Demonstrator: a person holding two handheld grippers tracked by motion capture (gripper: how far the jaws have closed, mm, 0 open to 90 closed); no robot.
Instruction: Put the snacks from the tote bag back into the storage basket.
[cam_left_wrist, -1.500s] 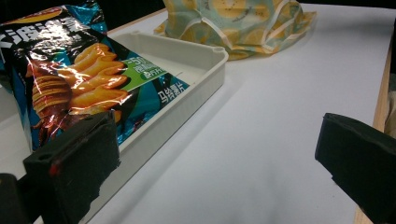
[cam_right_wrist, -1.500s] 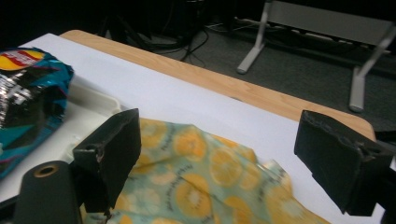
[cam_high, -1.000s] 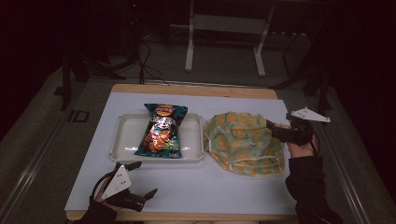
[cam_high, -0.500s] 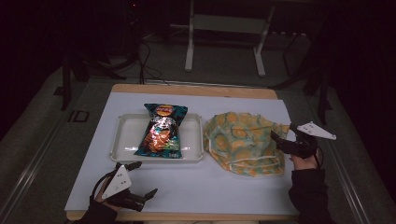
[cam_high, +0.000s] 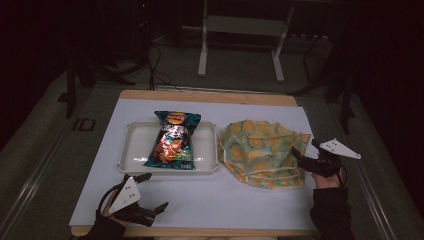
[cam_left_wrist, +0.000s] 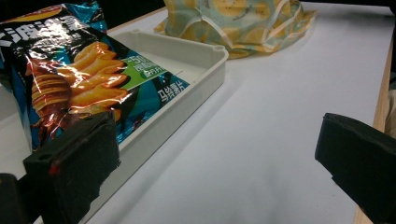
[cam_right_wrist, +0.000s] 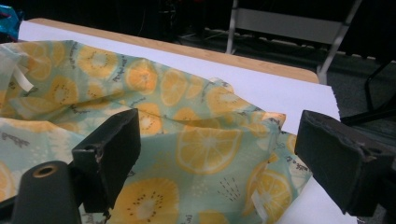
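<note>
My right claw (cam_high: 306, 152) has pulled back off the fruit-print cloth bag (cam_high: 260, 152) to its right edge, released and wide, ready to grab the hem, while my left claw (cam_high: 150, 192) waits open near the chip bag (cam_high: 173, 139) in its tray (cam_high: 131, 150) on the table (cam_high: 225, 195).

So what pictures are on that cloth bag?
Orange citrus slices on pale green cloth bag, clearest in the right gripper view.

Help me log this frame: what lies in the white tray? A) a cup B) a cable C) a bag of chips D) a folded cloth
C: the bag of chips lies in the white tray, while the fruit-print cloth sits on the table beside it.
</note>
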